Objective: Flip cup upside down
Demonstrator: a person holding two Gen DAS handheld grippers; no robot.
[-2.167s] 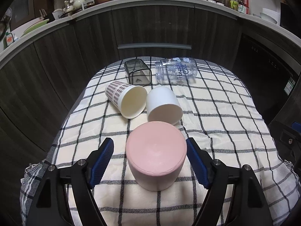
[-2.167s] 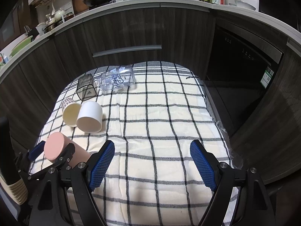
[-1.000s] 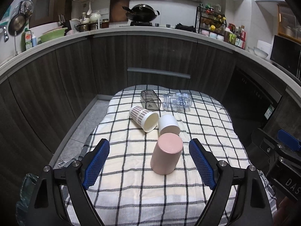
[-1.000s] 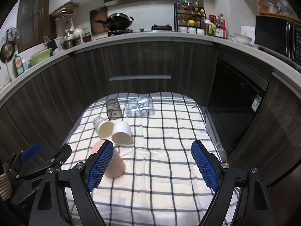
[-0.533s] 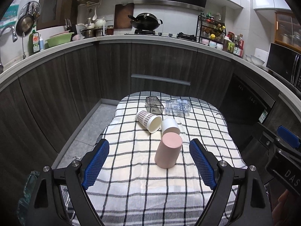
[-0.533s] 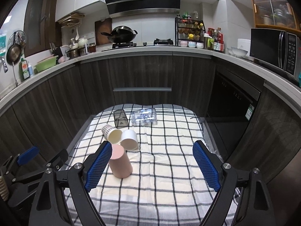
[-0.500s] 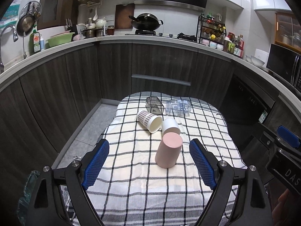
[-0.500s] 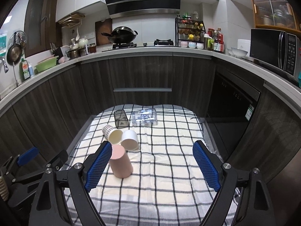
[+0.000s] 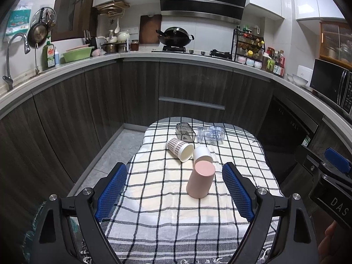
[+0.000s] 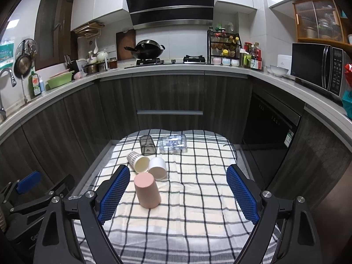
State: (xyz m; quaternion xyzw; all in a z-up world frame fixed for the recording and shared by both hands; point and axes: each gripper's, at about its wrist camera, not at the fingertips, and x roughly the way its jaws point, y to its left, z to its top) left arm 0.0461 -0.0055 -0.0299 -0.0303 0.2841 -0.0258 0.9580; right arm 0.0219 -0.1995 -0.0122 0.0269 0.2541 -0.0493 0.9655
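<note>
A pink cup (image 9: 200,179) stands upside down on the checked cloth (image 9: 154,209), its flat base up; it also shows in the right wrist view (image 10: 147,190). My left gripper (image 9: 173,190) is open and empty, held back above the table's near end, well short of the cup. My right gripper (image 10: 179,194) is open and empty too, raised over the near end with the cup in front of its left finger (image 10: 114,191).
Behind the pink cup lie a white cup (image 9: 202,154), a patterned paper cup (image 9: 179,146), a dark clear container (image 9: 185,132) and a clear jar (image 9: 210,134), all on their sides. Dark kitchen cabinets (image 9: 191,92) ring the table.
Both grippers have pulled back and up from the table, so the cups look smaller. The pink cup stays upside down where the left gripper let it go.
</note>
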